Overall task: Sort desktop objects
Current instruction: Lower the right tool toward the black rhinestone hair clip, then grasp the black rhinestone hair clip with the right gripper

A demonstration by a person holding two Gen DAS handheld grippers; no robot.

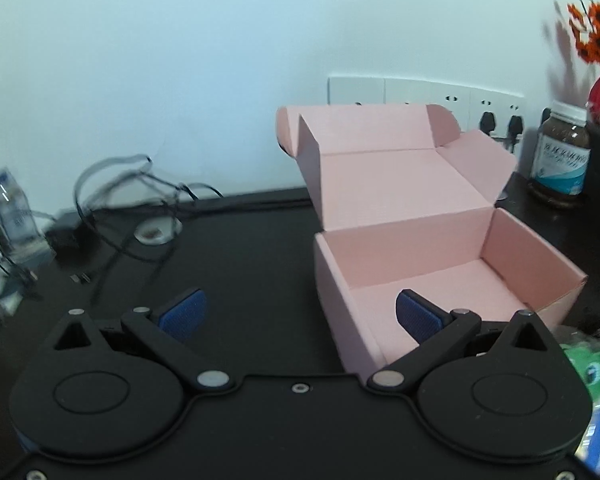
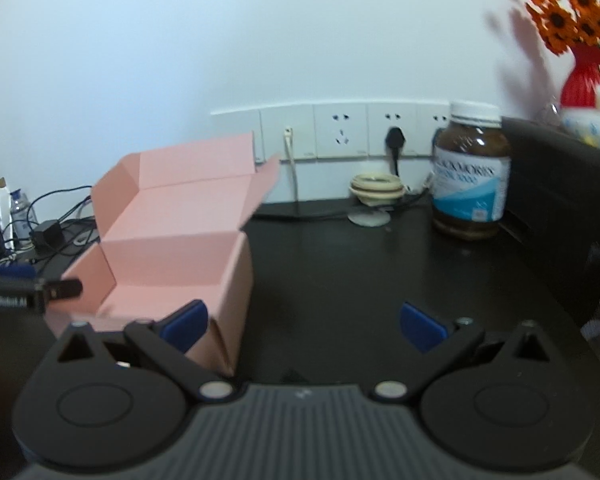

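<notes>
Right now both tools are unloaded: the left hand-held gripper [image 1: 300, 312] is spread wide and grasps nothing, and the right hand-held gripper [image 2: 303, 322] is likewise released. The pink box [image 1: 440, 264] sits on the black table [image 1: 240, 248] just ahead and right of the left one, its lid folded back, presumably to receive sorted items. A brown supplement bottle [image 2: 471, 176] stands well ahead-right of the right one, untouched.

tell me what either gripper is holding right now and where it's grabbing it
Nothing is held. The left gripper and right gripper both stand open and empty, near the open pink box.
</notes>
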